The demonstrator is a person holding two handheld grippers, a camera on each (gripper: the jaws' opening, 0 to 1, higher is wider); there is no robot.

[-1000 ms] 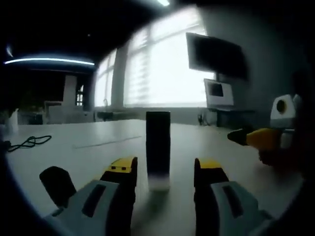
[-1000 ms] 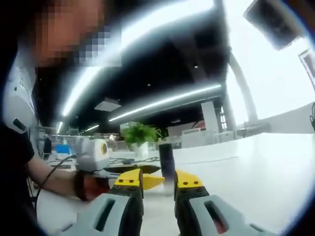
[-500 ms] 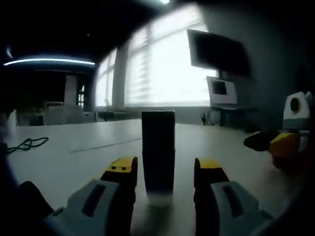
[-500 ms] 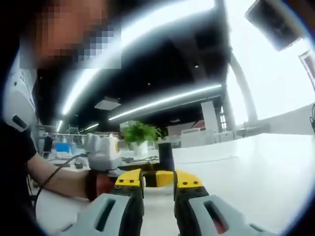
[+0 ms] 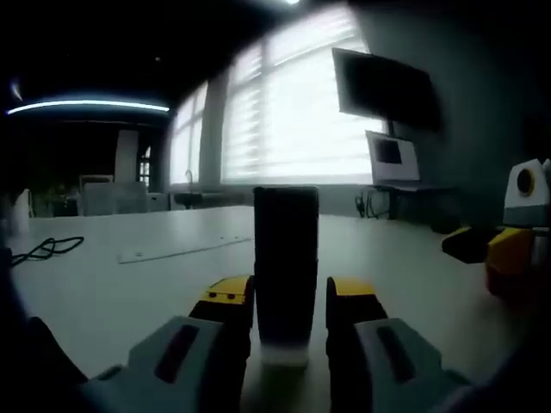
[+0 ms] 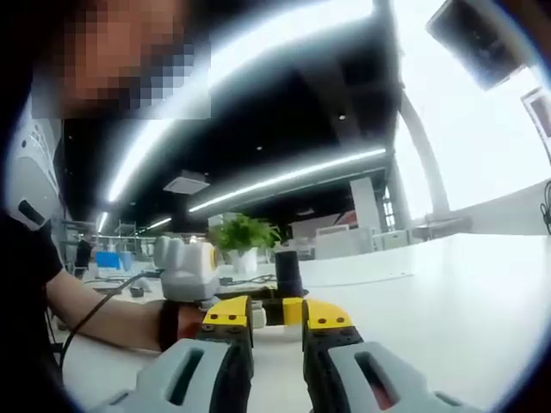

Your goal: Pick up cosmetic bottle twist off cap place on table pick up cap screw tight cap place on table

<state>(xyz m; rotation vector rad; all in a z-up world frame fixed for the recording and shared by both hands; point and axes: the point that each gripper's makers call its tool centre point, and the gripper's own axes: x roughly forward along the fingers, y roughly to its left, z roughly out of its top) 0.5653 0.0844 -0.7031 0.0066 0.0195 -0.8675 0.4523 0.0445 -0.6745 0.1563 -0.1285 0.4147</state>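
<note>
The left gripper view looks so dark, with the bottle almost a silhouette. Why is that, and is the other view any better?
Left gripper view: the bright windows backlight the bottle, so it reads as a dark shape between the left claw tips; edges bend from the fisheye. Right gripper view: ceiling light strips glare, the right claw is soft up close, and the bottle is small and dark.

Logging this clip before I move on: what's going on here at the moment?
A person works two handheld grippers at a white table. The left gripper has its jaws on either side of a dark, upright cosmetic bottle with a pale base, standing on the table; firm contact cannot be told. The right gripper waits off to the side, jaws apart and empty. The bottle's cap looks on.
</note>
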